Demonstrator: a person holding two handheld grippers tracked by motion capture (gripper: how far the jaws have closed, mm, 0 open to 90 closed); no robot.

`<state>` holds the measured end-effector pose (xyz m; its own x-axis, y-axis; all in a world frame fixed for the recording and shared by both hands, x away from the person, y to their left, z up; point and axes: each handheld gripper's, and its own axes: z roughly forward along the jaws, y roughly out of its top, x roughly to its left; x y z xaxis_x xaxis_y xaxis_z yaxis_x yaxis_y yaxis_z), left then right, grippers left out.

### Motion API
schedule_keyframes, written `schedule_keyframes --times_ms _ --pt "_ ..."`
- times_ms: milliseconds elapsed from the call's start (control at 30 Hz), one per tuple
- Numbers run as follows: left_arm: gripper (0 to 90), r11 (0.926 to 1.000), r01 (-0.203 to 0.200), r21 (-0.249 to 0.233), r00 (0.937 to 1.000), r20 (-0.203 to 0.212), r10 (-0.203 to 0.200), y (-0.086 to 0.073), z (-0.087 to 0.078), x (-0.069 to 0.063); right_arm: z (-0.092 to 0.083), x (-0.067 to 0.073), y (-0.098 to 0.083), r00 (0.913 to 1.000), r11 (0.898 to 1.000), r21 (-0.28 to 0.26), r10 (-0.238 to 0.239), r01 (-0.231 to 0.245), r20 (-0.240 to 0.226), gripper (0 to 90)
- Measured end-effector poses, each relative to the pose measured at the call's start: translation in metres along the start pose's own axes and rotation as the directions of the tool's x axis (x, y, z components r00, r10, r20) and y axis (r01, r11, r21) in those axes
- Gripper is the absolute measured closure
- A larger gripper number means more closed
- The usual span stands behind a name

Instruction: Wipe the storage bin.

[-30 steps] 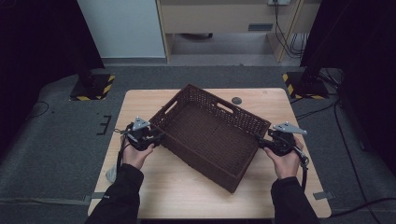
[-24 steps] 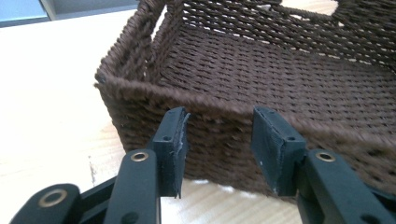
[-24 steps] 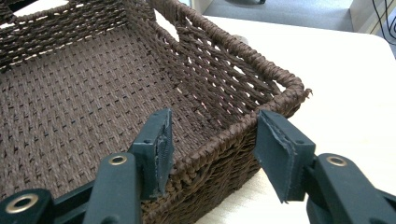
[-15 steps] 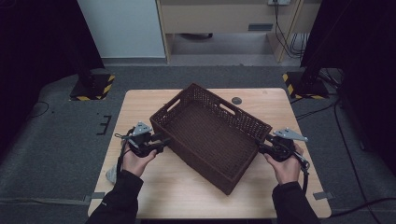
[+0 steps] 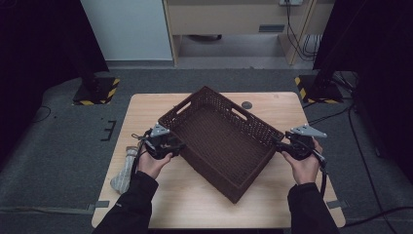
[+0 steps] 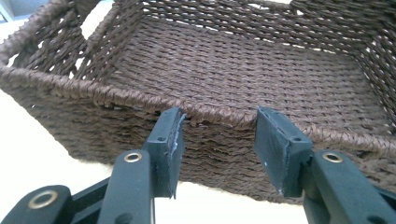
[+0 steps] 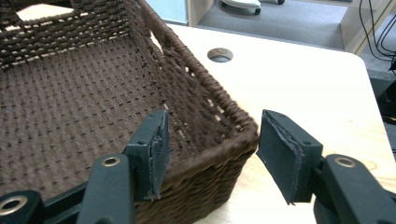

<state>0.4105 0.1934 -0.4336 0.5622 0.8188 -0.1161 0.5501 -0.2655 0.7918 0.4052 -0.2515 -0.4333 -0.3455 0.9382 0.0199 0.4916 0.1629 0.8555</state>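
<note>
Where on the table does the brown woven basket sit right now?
In the high view the brown woven basket sits skewed at the table's middle, between the left gripper and the right gripper.

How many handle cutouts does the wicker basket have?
2 visible: one in the far-left long wall, one in the far-right short wall of the wicker basket. Near walls may hide others.

The basket [image 5: 221,141] is dark brown woven cord, rough and matt. The desk [image 5: 195,204] is pale, smooth wood. The tongs' pads [image 6: 170,149] look like matt black rubber.
</note>
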Motion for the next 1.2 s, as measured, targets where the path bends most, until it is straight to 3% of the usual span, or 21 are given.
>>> schedule_keyframes --times_ms 200,300,433,600,733,933,1100,1133,1200 --pt "51.0 0.9997 0.022 -0.009 0.9996 -0.019 -0.022 0.005 0.006 0.006 0.007 -0.004 -0.003 0.9997 0.999 0.032 -0.001 0.002 -0.023 48.3" --pt "50.2 0.9994 0.031 -0.019 0.9995 -0.009 -0.031 0.005 0.003 0.004 0.006 -0.003 -0.005 0.9998 1.000 0.027 0.006 -0.005 -0.022 49.0" --pt "48.5 0.9994 0.007 -0.032 0.9994 0.035 -0.006 0.003 -0.010 -0.011 0.000 0.000 -0.009 0.9992 1.000 0.025 0.018 -0.017 -0.034 48.8" --pt "46.9 0.9996 -0.023 -0.018 0.9986 0.048 0.024 0.002 -0.010 -0.024 -0.014 0.012 -0.016 0.9996 1.000 0.027 0.008 -0.007 -0.026 47.8" --pt "46.9 0.9997 -0.025 -0.004 0.9984 0.051 0.025 0.003 -0.002 -0.026 -0.020 0.013 -0.015 0.9985 0.999 0.053 0.015 -0.012 -0.052 46.9" --pt "46.1 1.0000 0.000 -0.003 0.9969 0.079 0.001 0.005 0.002 -0.020 -0.013 0.005 -0.006 0.9986 1.000 0.014 -0.001 0.002 -0.053 47.6" --pt "46.6 0.9999 0.002 -0.010 0.9986 0.053 -0.002 0.010 0.007 -0.015 0.001 0.004 -0.001 0.9958 0.996 0.074 -0.045 0.051 -0.080 63.6" --pt "47.2 0.9999 -0.003 -0.016 0.9995 0.032 0.003 0.012 0.007 -0.015 0.002 0.005 -0.002 0.9949 0.994 0.093 -0.054 0.062 -0.085 66.0" --pt "48.2 0.9996 -0.006 -0.028 0.9996 0.028 0.007 0.013 0.004 -0.017 0.000 0.007 -0.003 0.9937 0.990 0.106 -0.084 0.092 -0.075 71.1"
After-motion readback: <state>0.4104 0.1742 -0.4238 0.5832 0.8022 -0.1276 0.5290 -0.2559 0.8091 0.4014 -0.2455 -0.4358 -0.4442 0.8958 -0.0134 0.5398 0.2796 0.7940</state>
